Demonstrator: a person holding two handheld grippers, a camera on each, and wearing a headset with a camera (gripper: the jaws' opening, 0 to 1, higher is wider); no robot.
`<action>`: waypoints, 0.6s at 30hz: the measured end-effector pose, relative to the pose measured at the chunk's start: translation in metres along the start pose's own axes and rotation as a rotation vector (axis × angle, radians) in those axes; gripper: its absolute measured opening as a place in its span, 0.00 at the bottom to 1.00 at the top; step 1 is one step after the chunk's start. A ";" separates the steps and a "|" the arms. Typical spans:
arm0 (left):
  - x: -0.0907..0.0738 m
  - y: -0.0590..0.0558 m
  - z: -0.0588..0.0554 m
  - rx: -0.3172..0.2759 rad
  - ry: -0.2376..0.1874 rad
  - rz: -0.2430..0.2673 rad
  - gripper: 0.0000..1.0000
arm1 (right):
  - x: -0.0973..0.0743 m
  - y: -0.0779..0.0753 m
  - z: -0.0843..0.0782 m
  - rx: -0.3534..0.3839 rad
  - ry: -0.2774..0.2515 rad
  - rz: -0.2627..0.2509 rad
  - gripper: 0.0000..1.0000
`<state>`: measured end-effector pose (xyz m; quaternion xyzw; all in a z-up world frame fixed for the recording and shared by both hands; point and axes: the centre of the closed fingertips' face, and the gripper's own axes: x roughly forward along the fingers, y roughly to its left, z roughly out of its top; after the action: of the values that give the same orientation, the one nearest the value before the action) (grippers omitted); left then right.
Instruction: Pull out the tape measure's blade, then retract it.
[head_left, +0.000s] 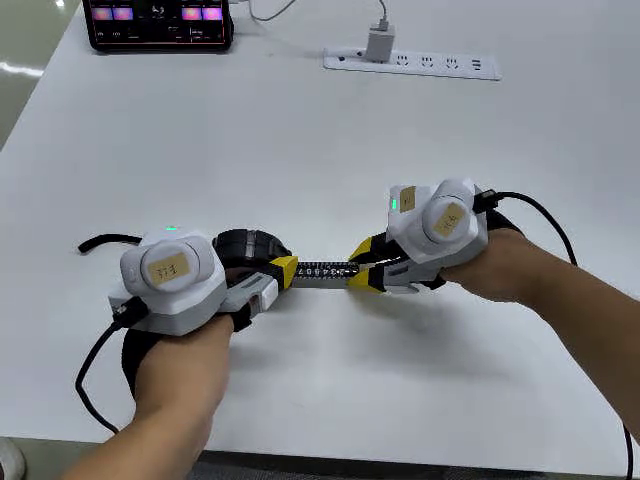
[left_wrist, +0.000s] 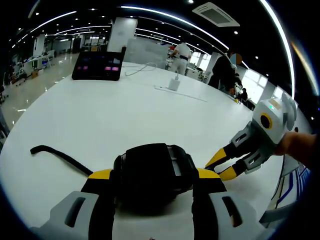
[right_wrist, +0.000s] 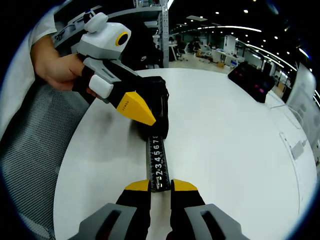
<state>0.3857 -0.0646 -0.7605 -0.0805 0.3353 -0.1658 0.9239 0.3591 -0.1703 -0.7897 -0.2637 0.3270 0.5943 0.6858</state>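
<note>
A black tape measure (head_left: 250, 247) sits on the white table (head_left: 300, 150), held between the yellow-tipped jaws of my left gripper (head_left: 275, 275). In the left gripper view its black case (left_wrist: 152, 172) fills the gap between the jaws, and its black wrist strap (left_wrist: 60, 155) trails to the left. A short length of dark blade (head_left: 322, 271) with white numbers runs from the case to my right gripper (head_left: 362, 270). In the right gripper view my right gripper (right_wrist: 160, 186) is shut on the end of the blade (right_wrist: 157, 162), with the case (right_wrist: 155, 107) just beyond.
A dark tablet (head_left: 160, 22) with a lit screen lies at the table's far left. A white power strip (head_left: 412, 60) with a plugged charger lies at the far middle. People stand in the background of the left gripper view. The table's front edge runs close under my hands.
</note>
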 end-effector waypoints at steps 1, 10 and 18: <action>0.000 0.000 0.000 -0.001 0.000 0.000 0.58 | 0.001 0.000 0.002 0.000 -0.003 0.002 0.11; 0.000 0.000 0.000 -0.006 0.001 -0.003 0.58 | 0.012 0.001 0.016 -0.010 -0.015 0.018 0.11; -0.001 -0.001 0.000 -0.008 -0.001 -0.008 0.58 | 0.019 0.003 0.024 -0.010 -0.022 0.025 0.11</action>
<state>0.3851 -0.0647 -0.7594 -0.0858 0.3351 -0.1682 0.9231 0.3612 -0.1391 -0.7886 -0.2564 0.3195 0.6073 0.6807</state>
